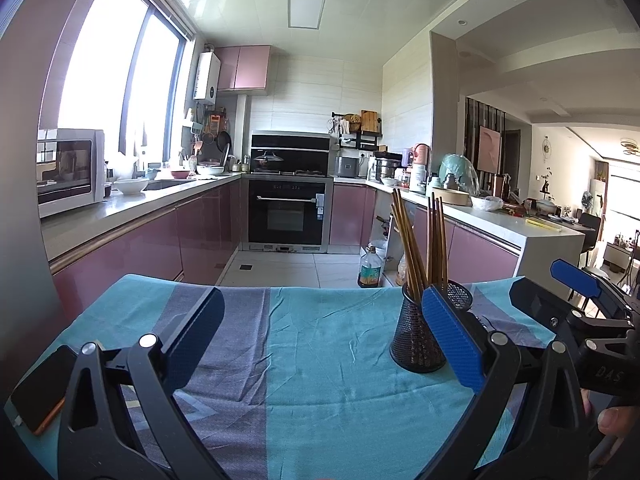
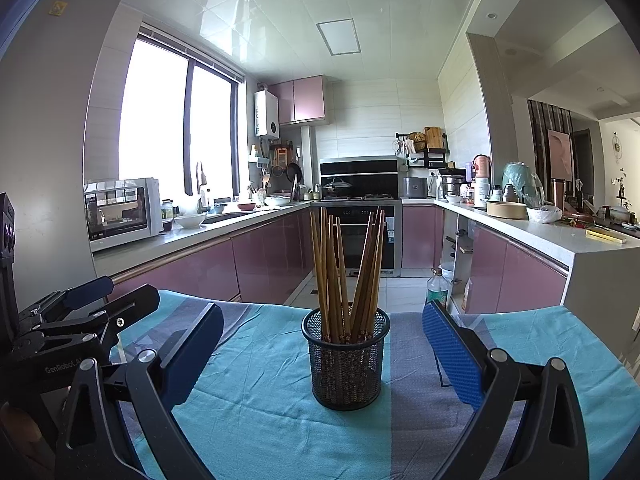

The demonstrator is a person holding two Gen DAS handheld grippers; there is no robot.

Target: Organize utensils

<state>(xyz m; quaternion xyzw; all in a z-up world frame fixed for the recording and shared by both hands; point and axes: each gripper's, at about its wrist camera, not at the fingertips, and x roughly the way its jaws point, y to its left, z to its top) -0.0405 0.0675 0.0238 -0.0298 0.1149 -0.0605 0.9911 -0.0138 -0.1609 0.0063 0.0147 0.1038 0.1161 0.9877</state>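
Observation:
A black mesh holder (image 2: 346, 360) stands upright on the blue and grey tablecloth (image 2: 256, 412), with several brown chopsticks (image 2: 346, 272) standing in it. My right gripper (image 2: 322, 354) is open and empty, its jaws on either side of the holder and apart from it. My left gripper (image 1: 320, 340) is open and empty, low over the cloth. The holder (image 1: 418, 340) sits just inside its right finger (image 1: 450, 338), chopsticks (image 1: 416, 248) rising above. The right gripper's body (image 1: 592, 312) shows at the far right of the left wrist view.
A dark phone (image 1: 40, 388) lies at the table's left edge. Beyond the far table edge are a tiled kitchen floor (image 1: 280, 268), pink cabinets, an oven (image 1: 288, 216) and an oil bottle (image 1: 370, 268) on the floor. The left gripper's body (image 2: 60, 332) shows at left.

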